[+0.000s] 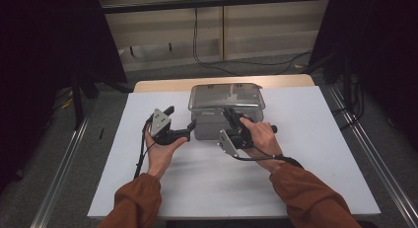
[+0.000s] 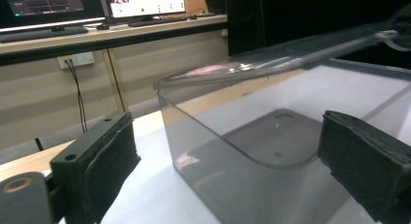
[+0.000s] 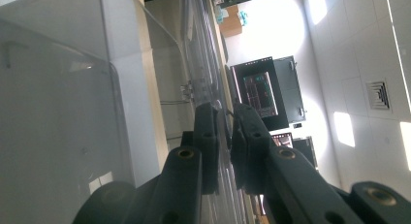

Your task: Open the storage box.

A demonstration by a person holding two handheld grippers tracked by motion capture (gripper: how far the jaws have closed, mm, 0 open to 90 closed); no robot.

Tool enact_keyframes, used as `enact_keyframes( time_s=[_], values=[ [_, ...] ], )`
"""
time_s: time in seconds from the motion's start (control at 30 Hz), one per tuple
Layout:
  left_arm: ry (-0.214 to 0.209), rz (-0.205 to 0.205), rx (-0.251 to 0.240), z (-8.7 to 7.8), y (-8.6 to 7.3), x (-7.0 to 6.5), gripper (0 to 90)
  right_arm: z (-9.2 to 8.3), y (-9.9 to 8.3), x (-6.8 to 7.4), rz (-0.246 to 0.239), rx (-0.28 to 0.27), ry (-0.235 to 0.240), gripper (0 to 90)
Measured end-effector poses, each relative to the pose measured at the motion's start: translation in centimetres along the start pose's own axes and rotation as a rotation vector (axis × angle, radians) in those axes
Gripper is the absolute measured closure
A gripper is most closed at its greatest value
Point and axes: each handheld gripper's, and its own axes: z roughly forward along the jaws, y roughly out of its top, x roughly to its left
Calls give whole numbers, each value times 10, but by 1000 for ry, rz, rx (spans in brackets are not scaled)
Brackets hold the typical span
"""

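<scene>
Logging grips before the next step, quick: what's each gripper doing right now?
Left gripper: open, fingers apart beside the clear box, holding nothing.
Right gripper: closed on the box's lid edge.

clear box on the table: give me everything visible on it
The clear box is a see-through, grey-tinted plastic tub with rounded corners and a flat transparent lid on top. It looks empty, and it sits upright on the white sheet toward the table's far middle. The right gripper is shut on the lid's near edge; in the right gripper view the rim runs between its pads. The left gripper stands open beside the box's left wall, not touching.
</scene>
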Motion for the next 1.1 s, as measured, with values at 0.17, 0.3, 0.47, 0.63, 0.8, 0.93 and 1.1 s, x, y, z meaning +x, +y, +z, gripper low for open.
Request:
enact_keyframes(
  time_s=[0.17,0.3,0.47,0.63,0.8,0.93,1.1],
  values=[
    [-13,81,7,12,8,-2,133,1,0,-3,3,-7,-3,810],
    [-5,79,-34,18,11,-4,181,1,0,-3,5,-7,-7,808],
    [-25,93,-45,21,11,-7,264,0,0,-2,6,-5,-4,807],
    [-27,119,-43,24,8,-8,323,0,0,-3,9,-4,-4,805],
    [-39,127,-42,26,7,-8,372,0,-1,0,15,-6,8,798],
    [-34,156,-49,25,9,-5,453,-1,-2,3,23,-10,5,797],
    [-29,162,-60,26,8,-6,465,-1,-3,2,49,-12,14,788]
  ],
)
